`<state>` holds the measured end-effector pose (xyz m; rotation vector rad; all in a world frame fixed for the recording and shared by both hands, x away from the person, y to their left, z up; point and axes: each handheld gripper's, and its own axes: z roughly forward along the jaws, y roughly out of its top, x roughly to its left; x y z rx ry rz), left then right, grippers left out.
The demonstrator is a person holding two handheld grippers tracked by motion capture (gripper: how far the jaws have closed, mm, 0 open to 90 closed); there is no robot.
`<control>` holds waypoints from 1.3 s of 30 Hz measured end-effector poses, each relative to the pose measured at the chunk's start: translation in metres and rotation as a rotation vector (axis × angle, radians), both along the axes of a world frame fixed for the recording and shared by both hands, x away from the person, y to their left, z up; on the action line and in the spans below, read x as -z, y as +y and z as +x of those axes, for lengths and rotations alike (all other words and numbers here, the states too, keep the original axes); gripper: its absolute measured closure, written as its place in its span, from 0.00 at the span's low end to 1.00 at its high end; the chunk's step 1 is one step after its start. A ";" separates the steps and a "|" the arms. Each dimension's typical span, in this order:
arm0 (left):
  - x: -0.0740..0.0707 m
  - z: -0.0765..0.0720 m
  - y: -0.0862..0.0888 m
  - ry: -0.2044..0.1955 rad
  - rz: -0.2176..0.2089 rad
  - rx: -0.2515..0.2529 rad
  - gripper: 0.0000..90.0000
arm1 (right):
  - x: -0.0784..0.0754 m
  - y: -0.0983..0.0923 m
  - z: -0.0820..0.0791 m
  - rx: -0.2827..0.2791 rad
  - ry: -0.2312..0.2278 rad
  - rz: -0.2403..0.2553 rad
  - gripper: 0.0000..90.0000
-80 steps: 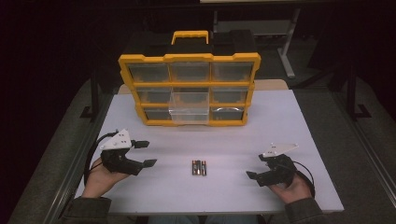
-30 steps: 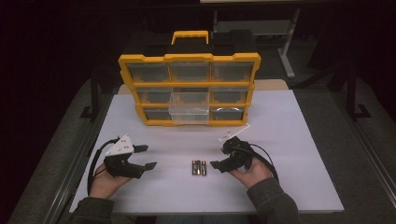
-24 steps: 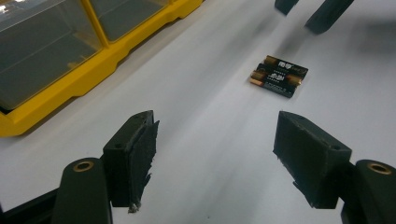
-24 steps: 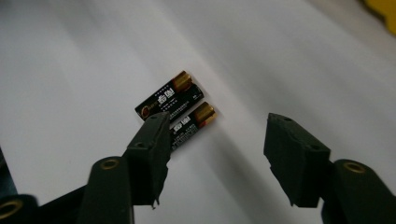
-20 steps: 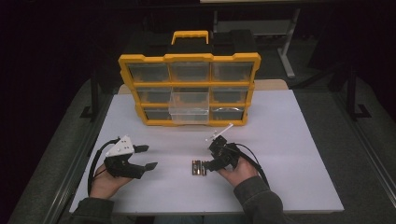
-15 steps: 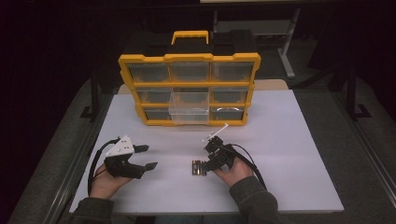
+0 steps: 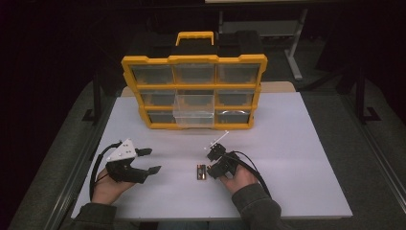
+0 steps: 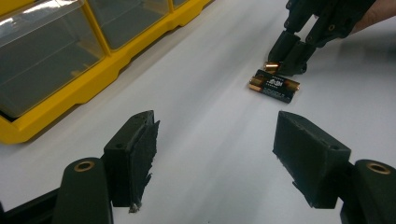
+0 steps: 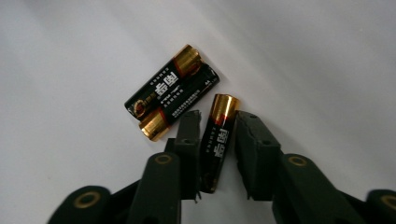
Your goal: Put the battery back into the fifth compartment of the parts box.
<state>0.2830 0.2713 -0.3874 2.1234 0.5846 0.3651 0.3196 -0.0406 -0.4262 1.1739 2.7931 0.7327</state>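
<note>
Three batteries on the desk, one between my right jaws

Three batteries lie on the white desk [image 7: 306,143] in front of the yellow organizer [image 7: 193,91], whose middle clear drawer [image 7: 193,107] stands pulled out. My left gripper [image 8: 219,158] rests near the desk's left edge, jaws wide apart and empty. My right gripper [image 9: 217,154] points down over the single battery [image 9: 217,140], and its jaws have just been closing around it; they flank its black body on both sides, but I see slim gaps, so I judge the grip not yet made. The battery pair [image 9: 172,92] lies side by side just beside the left jaw tip. To do this well, I would keep the jaws square to the battery's length, squeeze at its middle, avoid nudging the pair, and lift only once both pads bite.
</note>
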 end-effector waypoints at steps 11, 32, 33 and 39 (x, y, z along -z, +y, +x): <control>-0.003 0.002 0.005 -0.002 -0.017 0.002 0.33 | 0.002 -0.008 0.003 -0.067 -0.013 0.037 0.85; -0.004 0.009 0.011 0.028 -0.026 0.030 0.31 | -0.042 -0.031 0.000 -0.178 -0.061 0.153 0.85; -0.004 0.009 0.011 0.028 -0.021 0.031 0.31 | -0.045 -0.032 0.000 -0.192 -0.061 0.161 0.85; -0.003 0.009 0.011 0.027 -0.014 0.028 0.31 | -0.063 -0.036 0.004 -0.255 -0.100 0.177 0.85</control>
